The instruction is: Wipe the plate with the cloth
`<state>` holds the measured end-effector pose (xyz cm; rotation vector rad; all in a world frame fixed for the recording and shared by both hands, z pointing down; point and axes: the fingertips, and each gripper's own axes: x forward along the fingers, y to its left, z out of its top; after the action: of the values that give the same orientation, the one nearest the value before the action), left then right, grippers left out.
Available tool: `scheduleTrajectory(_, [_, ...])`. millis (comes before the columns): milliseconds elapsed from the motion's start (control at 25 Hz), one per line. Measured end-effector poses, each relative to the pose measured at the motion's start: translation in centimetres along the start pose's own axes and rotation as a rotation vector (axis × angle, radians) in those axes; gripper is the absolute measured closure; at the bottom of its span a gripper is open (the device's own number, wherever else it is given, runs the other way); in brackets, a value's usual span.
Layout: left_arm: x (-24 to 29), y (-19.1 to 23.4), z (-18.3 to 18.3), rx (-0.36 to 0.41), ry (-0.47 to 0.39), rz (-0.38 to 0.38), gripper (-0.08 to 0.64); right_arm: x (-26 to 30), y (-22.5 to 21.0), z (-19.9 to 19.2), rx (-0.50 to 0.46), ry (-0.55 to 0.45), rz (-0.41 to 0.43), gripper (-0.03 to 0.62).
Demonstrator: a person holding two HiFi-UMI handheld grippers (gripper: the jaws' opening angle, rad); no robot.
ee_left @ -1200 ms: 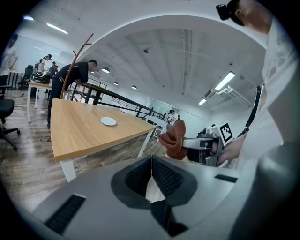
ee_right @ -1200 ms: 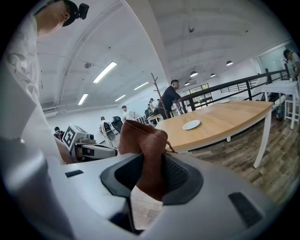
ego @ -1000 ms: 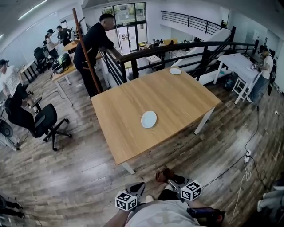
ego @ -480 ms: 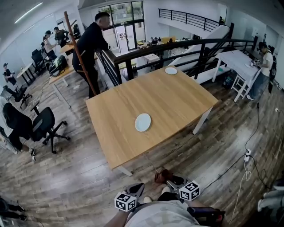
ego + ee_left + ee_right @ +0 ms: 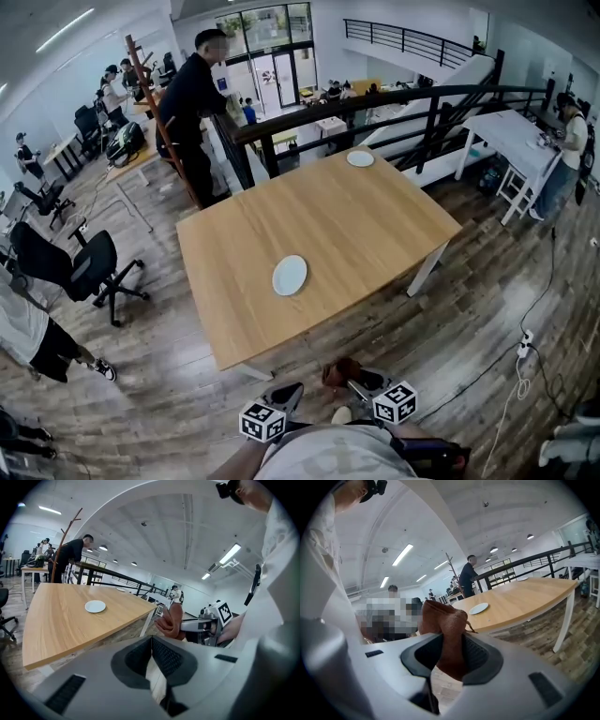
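Brown fabric is bulging out of the right gripper (image 5: 449, 654), whose jaws are pinching the cloth (image 5: 440, 620) by its middle, so that a crumpled wad is standing above them. It is looking soft, light and limp, so it will likely be folding and dragging rather than sliding cleanly. A hold low on the wad, as now, is leaving a loose pad free to press flat. The left gripper (image 5: 151, 648) is carrying nothing, its jaws sitting together with no gap at the tips. Both are hanging close to the person's body, well apart from the wooden surface (image 5: 375, 220). The plate (image 5: 290, 275) is lying flat on the near-left part of that surface. White and shallow, it is probably hard, smooth and breakable, and light enough to go skating under a wipe. Steadying it at the rim with the free gripper, under gentle pressure, is looking like the safer choice. A second plate (image 5: 360, 158) is sitting at the far edge.
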<state>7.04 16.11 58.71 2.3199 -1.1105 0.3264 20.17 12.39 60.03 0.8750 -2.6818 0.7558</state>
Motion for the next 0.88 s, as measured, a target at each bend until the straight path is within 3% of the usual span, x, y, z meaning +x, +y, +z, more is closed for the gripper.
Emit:
scheduleTrajectory(360, [3.3,-0.5,1.7,0.015,0.014,0.021,0.546,-0.6,-5.3,3.0,0.029,-0.035,-0.002,0.466])
scheduleTrajectory(600, [5.3,1.5,3.1,0.0,0.021,0.011,0.547,1.5,-7.9,4.4,0.034,-0.024,-0.019,0.466])
scheduleTrajectory(880, [9.9,4.8,6.2,0.007,0.024,-0.066,0.547,4.6,-9.2,6.0,0.017,0.02,-0.037,0.466])
